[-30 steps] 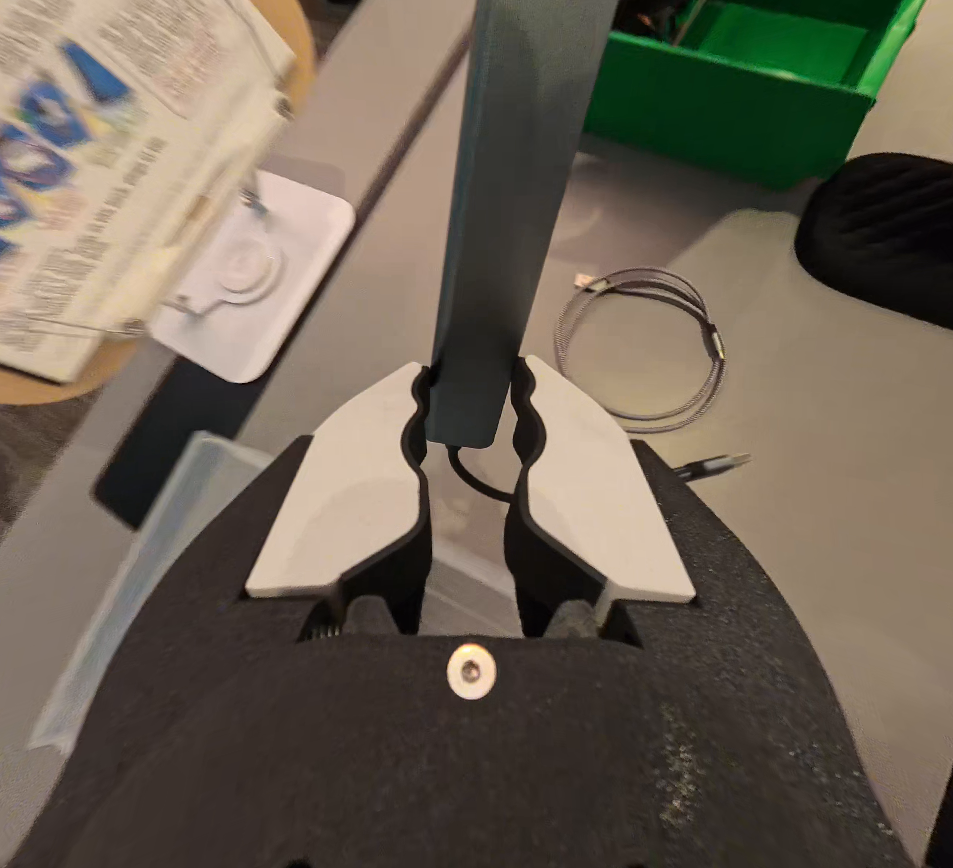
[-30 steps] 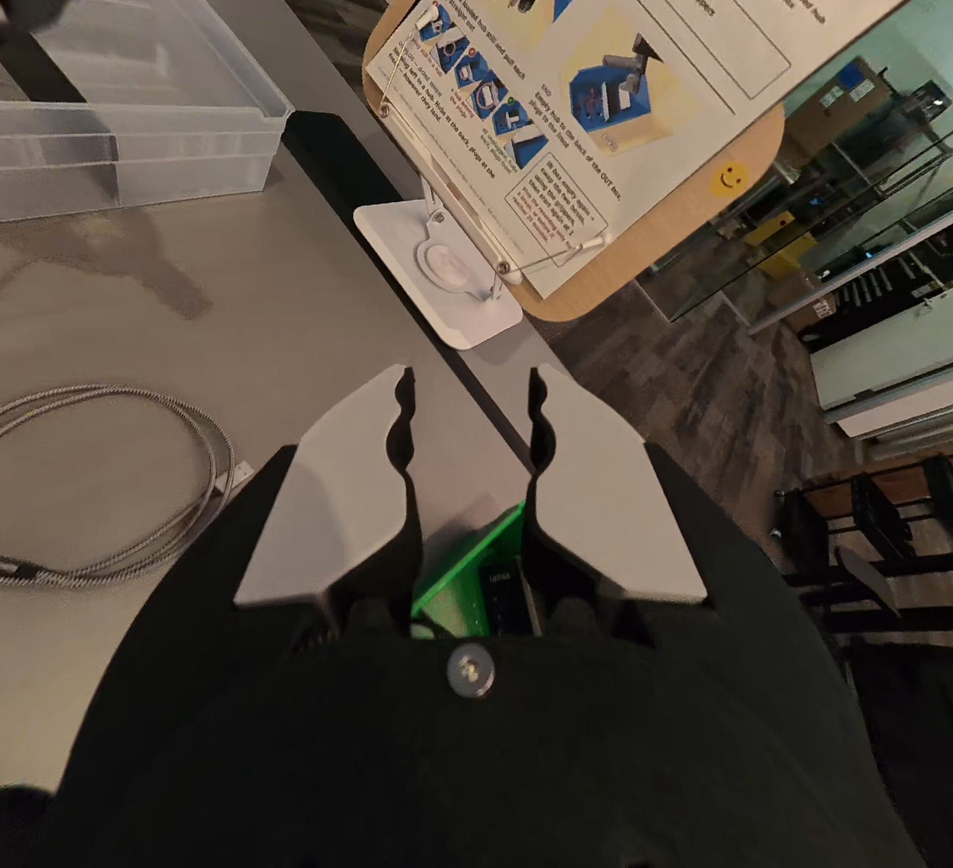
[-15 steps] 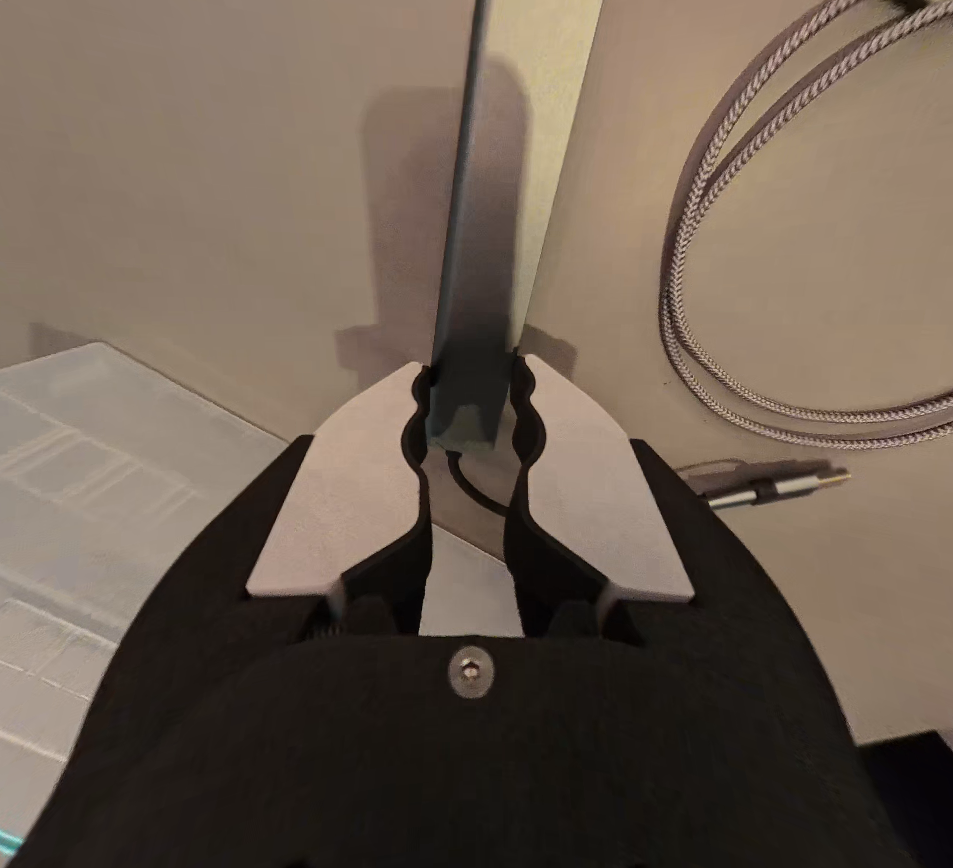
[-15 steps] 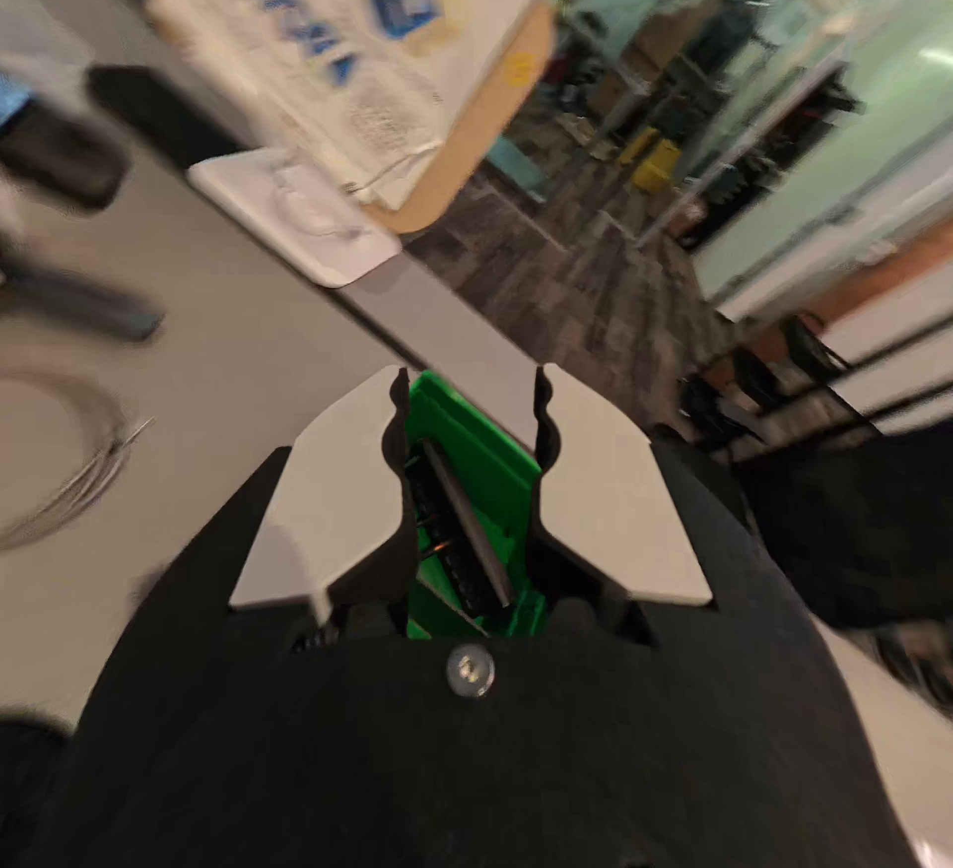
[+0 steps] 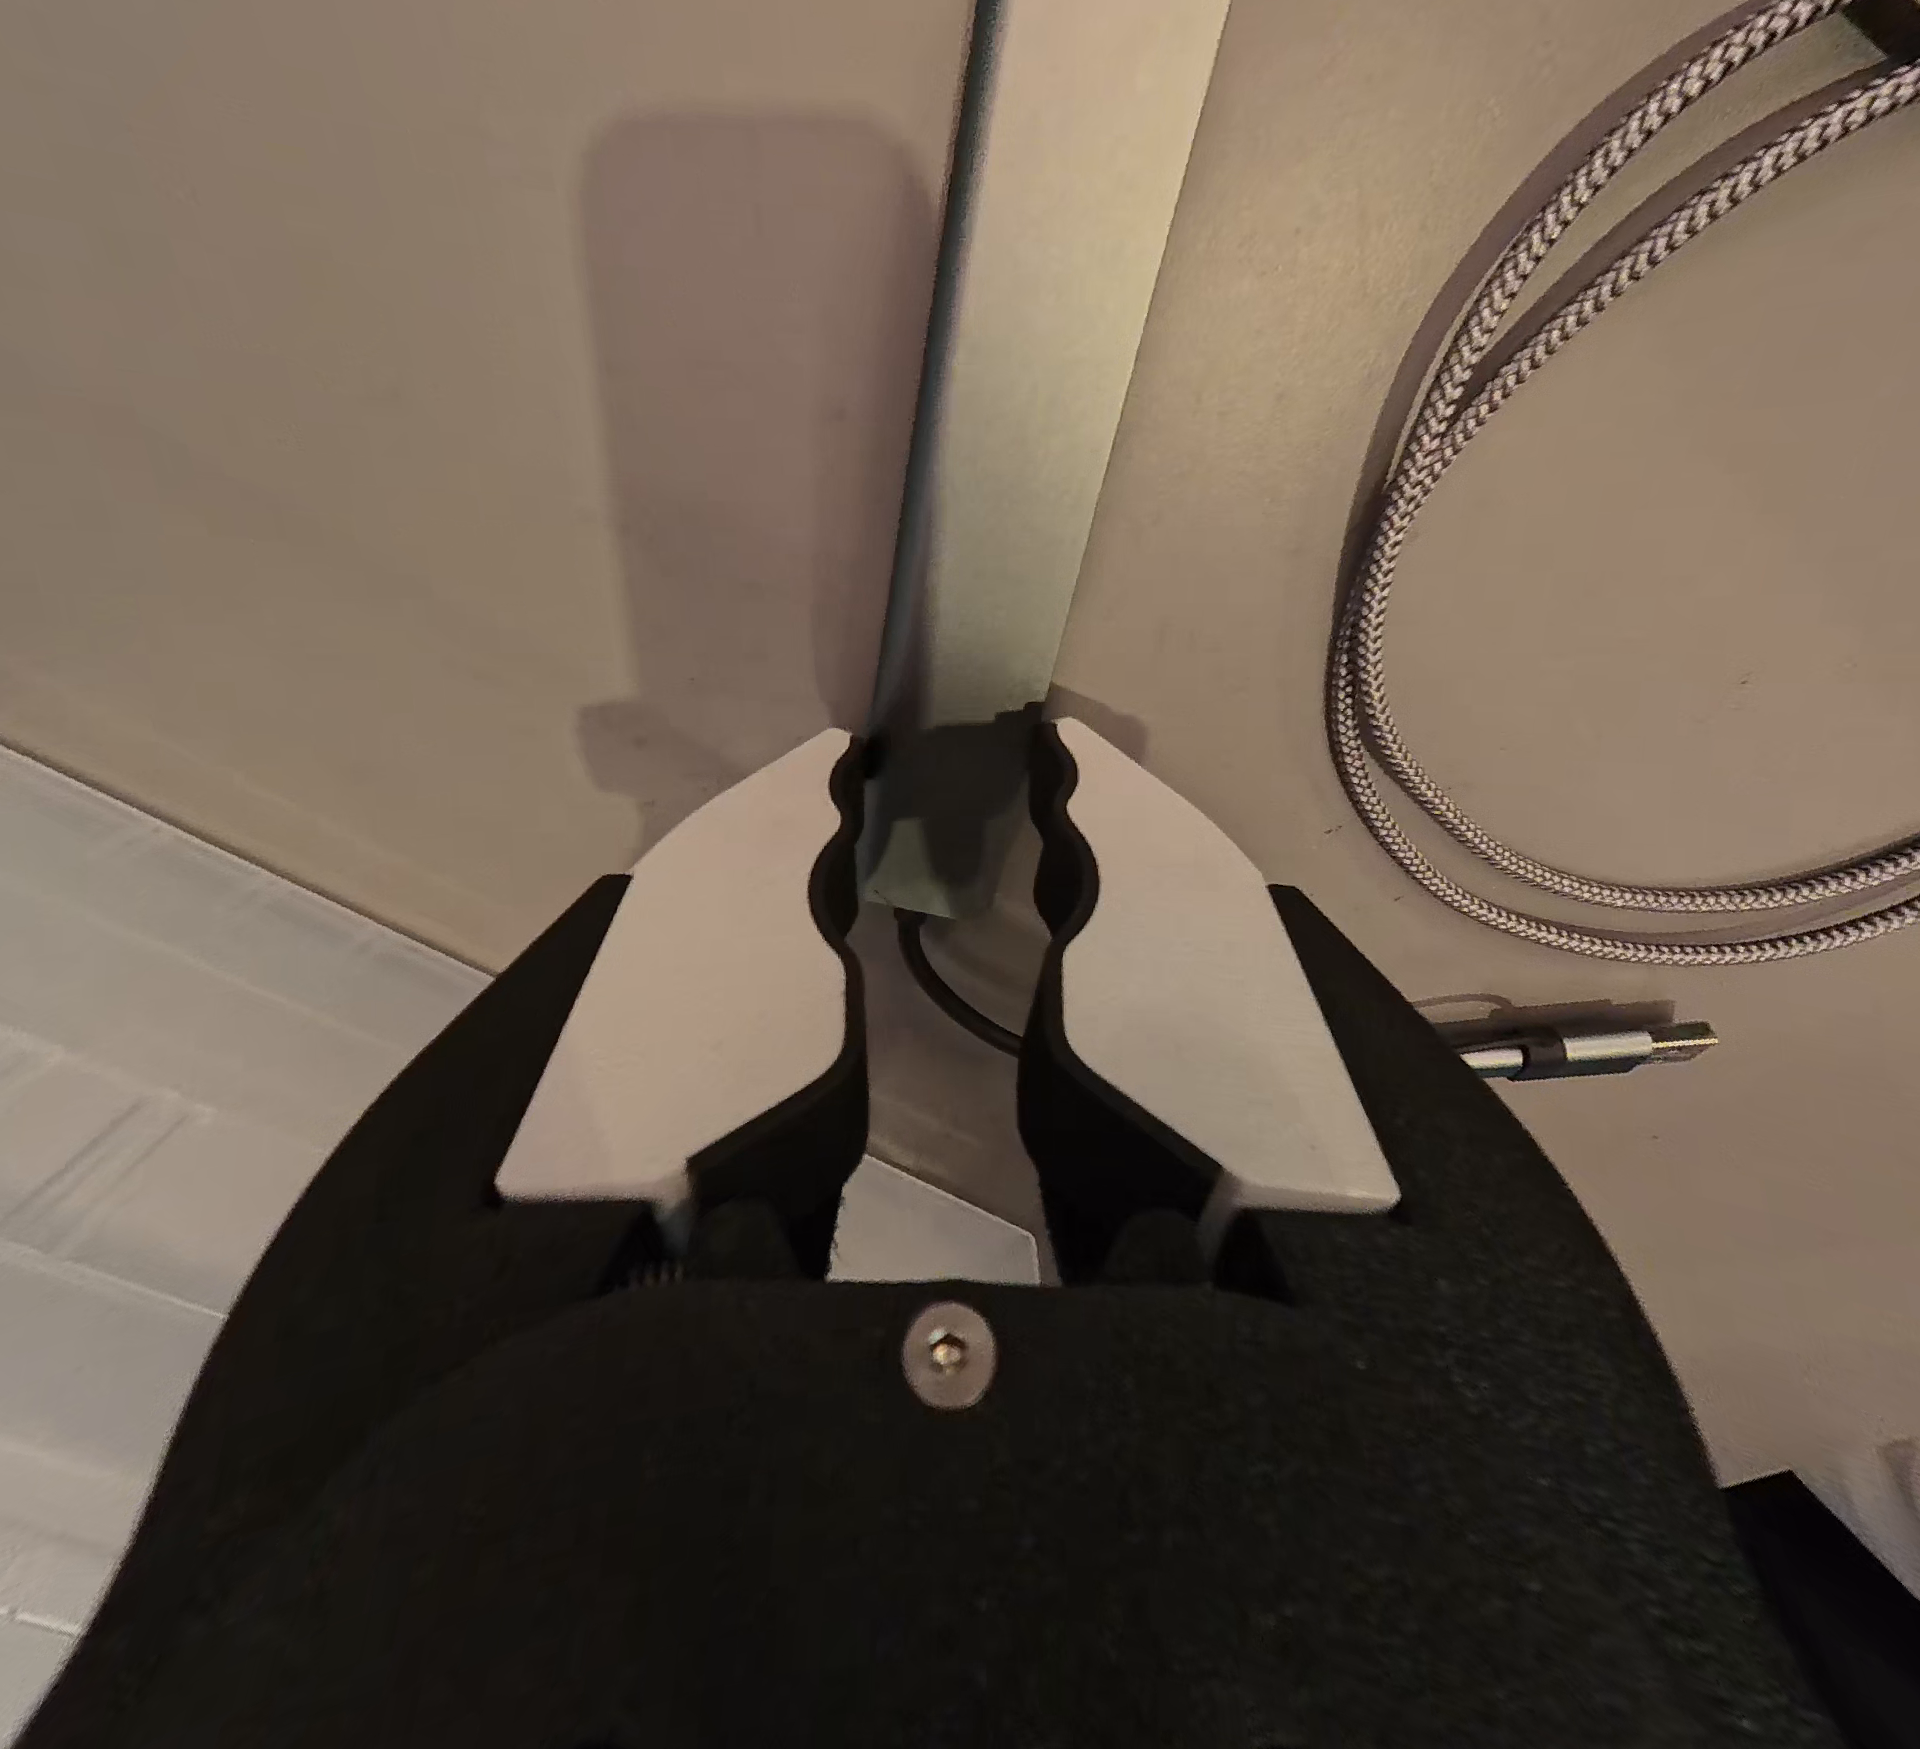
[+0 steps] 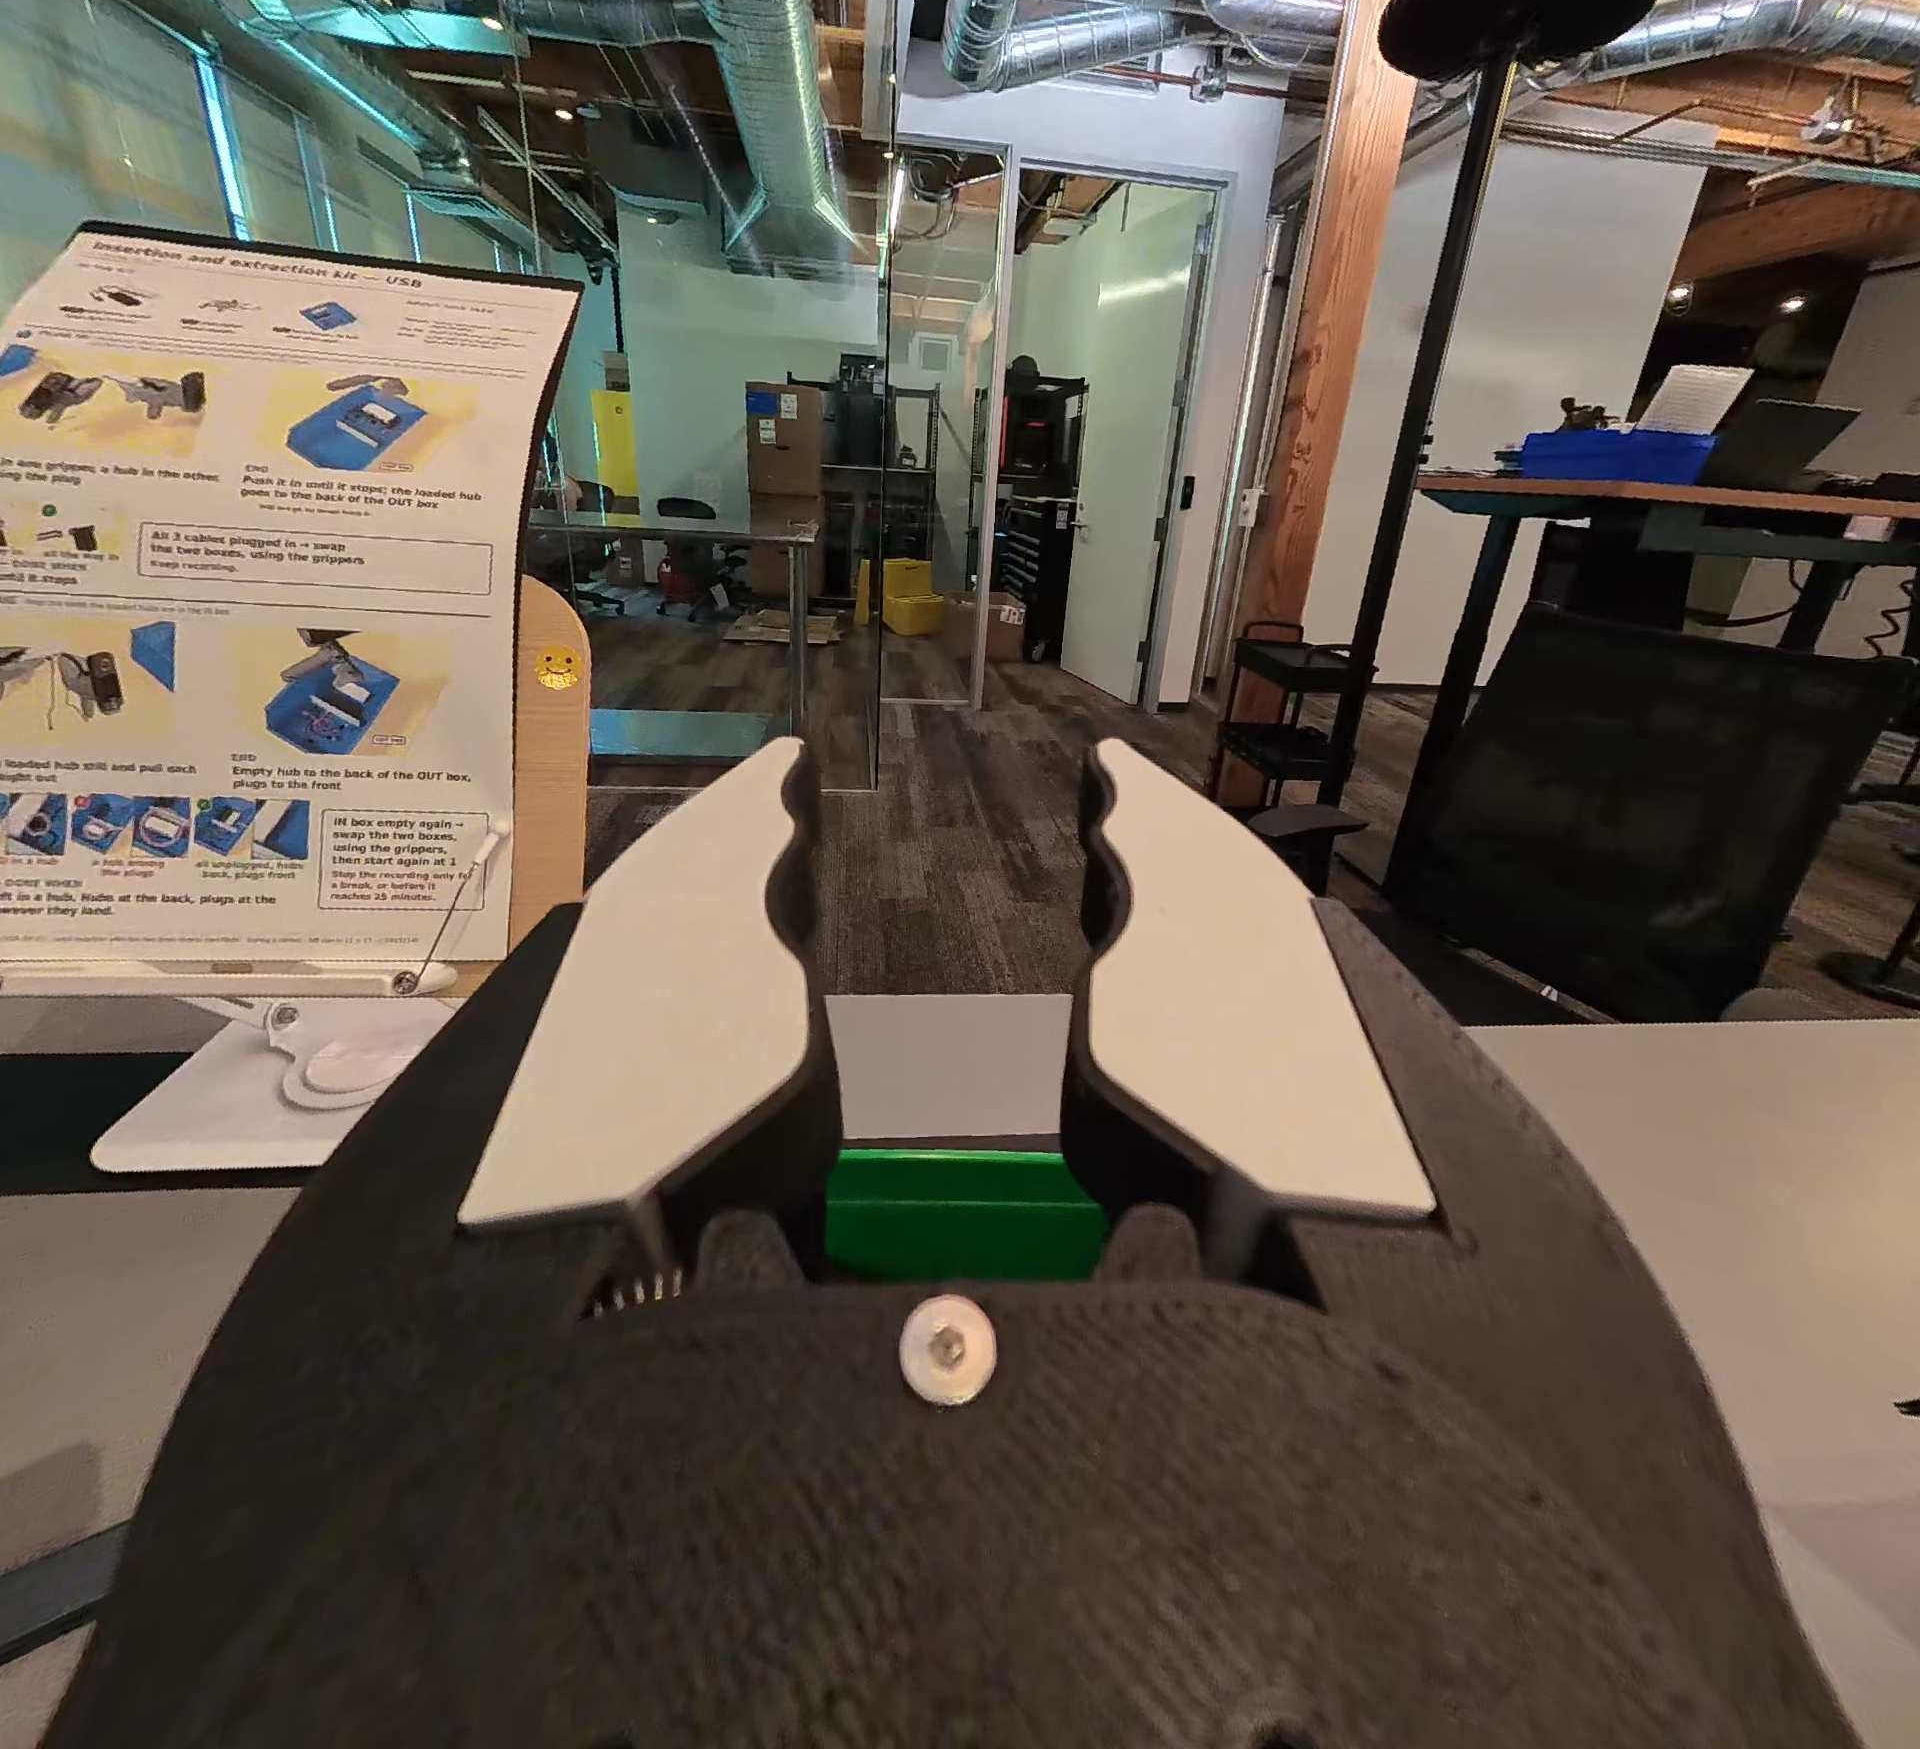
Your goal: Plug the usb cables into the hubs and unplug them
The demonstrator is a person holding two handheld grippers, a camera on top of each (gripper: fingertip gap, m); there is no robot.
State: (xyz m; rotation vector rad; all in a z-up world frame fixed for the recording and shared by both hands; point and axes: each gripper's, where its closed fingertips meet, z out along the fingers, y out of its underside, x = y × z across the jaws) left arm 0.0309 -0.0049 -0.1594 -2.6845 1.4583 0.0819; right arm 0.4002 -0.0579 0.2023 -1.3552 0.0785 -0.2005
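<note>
Now: left gripper (image 5: 951, 826) clamps slim rigid hub (image 5: 1049, 328) by its tail | right gripper (image 6: 945, 878) gapes empty | braided cable (image 5: 1475, 619), right of frame, limp — grab plug.

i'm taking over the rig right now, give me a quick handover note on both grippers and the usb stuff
Left gripper: shut on the flat grey metal usb hub, held low over the beige table.
Right gripper: open and empty, aimed out over the table edge, with the green plastic bin just below it.
Braided grey usb cable: coiled loose on the table to the right of the hub, plugs free.
Done: hub picked up.
Left: grab a plug with the right gripper, insert it, then unplug.
</note>
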